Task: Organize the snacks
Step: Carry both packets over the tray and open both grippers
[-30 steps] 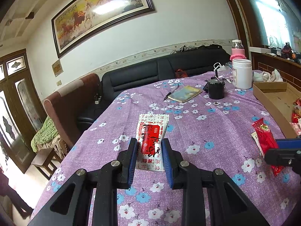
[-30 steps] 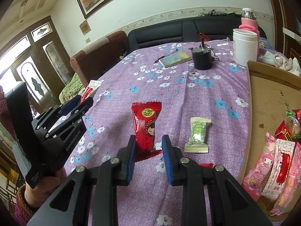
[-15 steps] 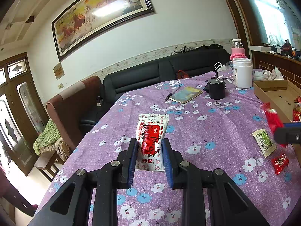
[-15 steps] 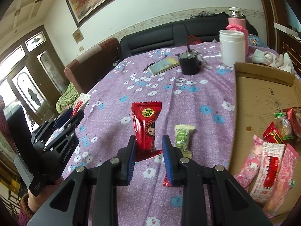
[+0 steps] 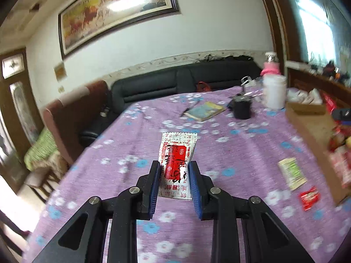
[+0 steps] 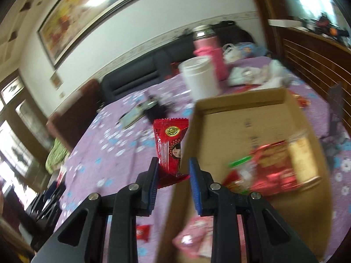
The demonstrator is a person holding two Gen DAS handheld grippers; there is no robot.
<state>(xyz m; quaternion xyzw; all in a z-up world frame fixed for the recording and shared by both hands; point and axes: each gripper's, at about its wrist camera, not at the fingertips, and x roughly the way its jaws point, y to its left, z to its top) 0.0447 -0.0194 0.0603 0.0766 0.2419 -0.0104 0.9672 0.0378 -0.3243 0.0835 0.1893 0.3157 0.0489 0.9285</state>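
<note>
My left gripper is shut on a white and red snack packet, which it holds by the near end above the purple flowered tablecloth. My right gripper is shut on a red packet with a cartoon face, pinched at its lower seam. That packet hangs just at the left wall of the cardboard box. Several snack packets lie blurred in the box. A green packet and a small red candy lie on the cloth beside the box.
At the far end of the table stand a white jar, a pink bottle and a black cup, with a booklet beside them. A black sofa runs behind the table. The table's left edge drops to chairs.
My right gripper has swung right with the red packet, from over the cloth to the box's left wall. The left gripper has kept its place with its packet.
</note>
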